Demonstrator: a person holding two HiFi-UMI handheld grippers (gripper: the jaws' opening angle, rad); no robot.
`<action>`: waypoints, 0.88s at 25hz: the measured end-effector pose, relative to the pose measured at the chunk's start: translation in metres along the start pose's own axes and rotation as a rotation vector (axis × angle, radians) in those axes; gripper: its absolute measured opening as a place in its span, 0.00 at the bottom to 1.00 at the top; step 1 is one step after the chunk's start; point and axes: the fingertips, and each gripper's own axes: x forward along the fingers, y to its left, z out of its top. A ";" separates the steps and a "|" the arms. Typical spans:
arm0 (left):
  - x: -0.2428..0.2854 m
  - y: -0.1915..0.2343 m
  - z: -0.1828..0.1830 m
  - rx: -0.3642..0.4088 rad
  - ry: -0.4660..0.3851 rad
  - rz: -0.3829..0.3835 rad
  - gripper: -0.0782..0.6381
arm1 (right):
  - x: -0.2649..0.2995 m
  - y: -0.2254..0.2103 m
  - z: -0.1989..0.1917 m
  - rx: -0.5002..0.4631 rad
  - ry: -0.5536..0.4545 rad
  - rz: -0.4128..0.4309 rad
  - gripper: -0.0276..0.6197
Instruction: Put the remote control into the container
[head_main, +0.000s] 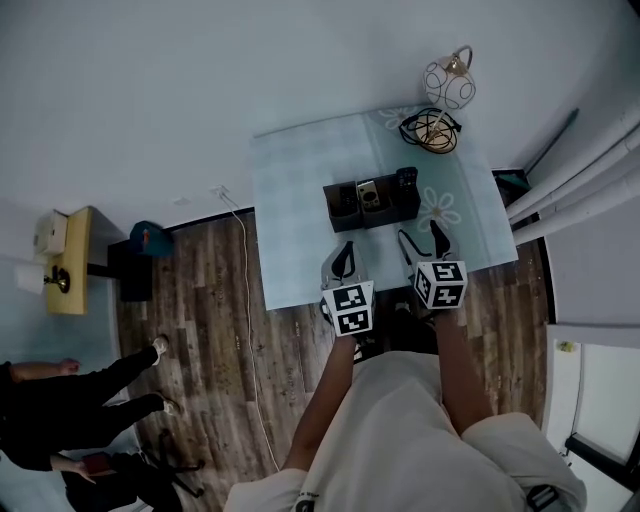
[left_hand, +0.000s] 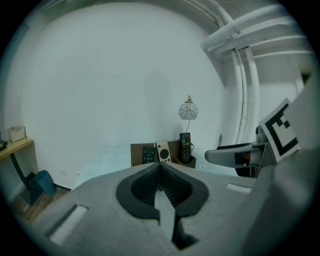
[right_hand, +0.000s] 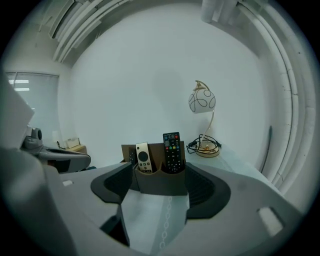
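Three remote controls stand in one container (right_hand: 160, 182): one black remote (right_hand: 171, 150) at the right, one white remote (right_hand: 143, 157) in the middle, one dark remote (left_hand: 148, 154) at the left. One desk (head_main: 300, 220) carries the container, along with one lamp (head_main: 449, 85) at the far right corner and one coil of cable (head_main: 432, 128) at the lamp's foot. There are two tools at the desk's near edge, the left tool (head_main: 344, 258) and the right tool (head_main: 420, 238). One white cord (head_main: 247, 300) lies on the floor.

the front wall of the container (right_hand: 161, 185) is hiding the lower halves of the remotes (right_hand: 171, 150) standing inside it.
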 end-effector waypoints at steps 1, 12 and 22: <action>-0.006 -0.002 -0.004 0.006 0.004 -0.006 0.12 | -0.007 0.003 -0.005 0.006 0.006 -0.004 0.55; -0.050 -0.015 -0.031 -0.029 0.016 -0.014 0.12 | -0.064 0.017 -0.039 -0.012 0.021 -0.047 0.25; -0.085 -0.028 -0.041 -0.062 0.016 0.024 0.12 | -0.095 0.022 -0.063 -0.046 0.122 -0.007 0.05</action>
